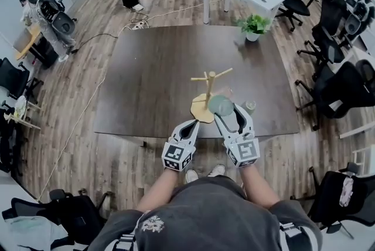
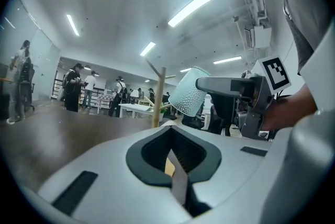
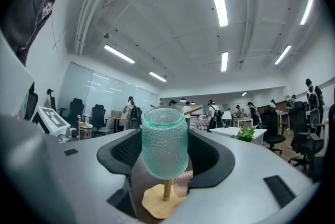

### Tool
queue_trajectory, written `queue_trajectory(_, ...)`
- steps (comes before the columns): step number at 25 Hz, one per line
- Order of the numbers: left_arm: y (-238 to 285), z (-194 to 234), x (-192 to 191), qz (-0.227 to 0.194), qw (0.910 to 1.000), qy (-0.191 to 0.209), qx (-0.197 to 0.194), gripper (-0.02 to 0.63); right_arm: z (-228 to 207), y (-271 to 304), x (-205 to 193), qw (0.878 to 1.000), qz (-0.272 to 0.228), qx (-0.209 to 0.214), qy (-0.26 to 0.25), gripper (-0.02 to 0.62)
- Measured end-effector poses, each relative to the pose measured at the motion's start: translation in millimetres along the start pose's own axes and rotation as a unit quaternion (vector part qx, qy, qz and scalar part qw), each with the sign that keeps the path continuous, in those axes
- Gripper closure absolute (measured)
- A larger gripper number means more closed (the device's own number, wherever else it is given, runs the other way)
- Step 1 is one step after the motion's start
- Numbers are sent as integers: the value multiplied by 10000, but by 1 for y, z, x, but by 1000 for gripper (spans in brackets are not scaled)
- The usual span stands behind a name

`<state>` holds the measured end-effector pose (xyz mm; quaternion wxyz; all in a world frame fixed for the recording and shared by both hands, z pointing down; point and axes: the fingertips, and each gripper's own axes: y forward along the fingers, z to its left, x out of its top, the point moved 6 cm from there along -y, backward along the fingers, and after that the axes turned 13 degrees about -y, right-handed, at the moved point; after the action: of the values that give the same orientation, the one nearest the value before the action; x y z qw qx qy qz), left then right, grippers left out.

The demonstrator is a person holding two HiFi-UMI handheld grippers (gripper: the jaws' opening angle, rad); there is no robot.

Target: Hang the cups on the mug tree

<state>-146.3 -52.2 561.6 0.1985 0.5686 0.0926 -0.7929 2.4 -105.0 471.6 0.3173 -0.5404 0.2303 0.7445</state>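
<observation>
The wooden mug tree (image 1: 209, 87) stands on its round base near the table's front edge, its pegs bare. My right gripper (image 1: 226, 110) is shut on a green dimpled cup (image 1: 220, 105), held upright just right of the tree's base. In the right gripper view the green cup (image 3: 165, 144) fills the space between the jaws of that gripper (image 3: 165, 165), with the tree's base (image 3: 157, 203) below it. My left gripper (image 1: 193, 125) is shut and holds nothing, just in front of the base. From the left gripper (image 2: 176, 175) I see the pole (image 2: 158, 97) and the cup (image 2: 188, 94).
A pale pinkish cup (image 1: 226, 92) sits behind the green one, and another small cup (image 1: 250, 107) stands to the right on the dark table (image 1: 152, 74). A potted plant (image 1: 254, 26) is at the far right corner. Office chairs and people surround the table.
</observation>
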Motion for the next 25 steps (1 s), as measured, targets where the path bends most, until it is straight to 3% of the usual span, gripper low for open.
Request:
queue_trajectory(18, -21, 25, 11, -330, 9988, -231, 265, 600, 22, 27, -34, 9979, 614, 25, -224, 307)
queue_trajectory(25, -28, 27, 6, -261, 9989, -269, 283, 600, 29, 21, -41, 9962, 844, -59, -190, 308)
